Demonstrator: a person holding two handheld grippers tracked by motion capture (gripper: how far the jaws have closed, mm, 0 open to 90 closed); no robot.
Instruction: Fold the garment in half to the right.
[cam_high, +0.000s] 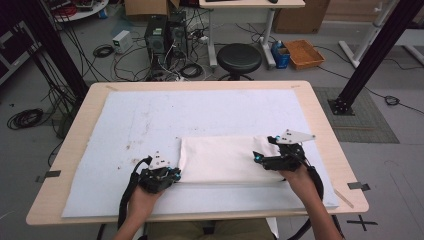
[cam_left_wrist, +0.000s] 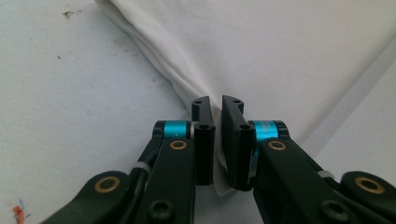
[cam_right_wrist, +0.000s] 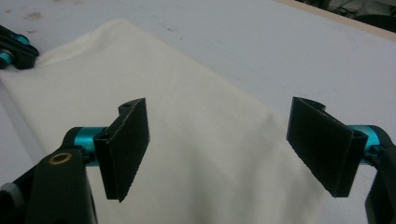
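Cloth: folded white cloth (cam_high: 225, 159) lies flat on the pale mat (cam_high: 150, 120) covering the bench (cam_high: 320, 115), toward the 6 o'clock side of the mat and a little right of centre in the high view.
Left gripper: left gripper (cam_high: 172, 176) sits at the cloth's near left corner, about 7 o'clock of the cloth; in the left gripper view its jaws are clenched on that corner, several layers of the cloth (cam_left_wrist: 280, 56) pinched between them.
Right gripper: right gripper (cam_high: 261, 159) hovers over the cloth's right end, about 3 o'clock of it; in the right gripper view the jaws stand wide apart, released, with the cloth (cam_right_wrist: 196, 154) below and nothing between them.
Step in hand: likely the right side's grasp, to match the left, so you can lift or fold again.
Doing it well: bring the right jaws down at the near right corner, catch every layer, and close fully before any lift.
Left hold: keep it firm and low so the edge stays straight.
Risk: pinching the top layer alone would likely let the fold fall open.
Tension: pull gently outward toward 3 and 9 o'clock to smooth wrinkles.
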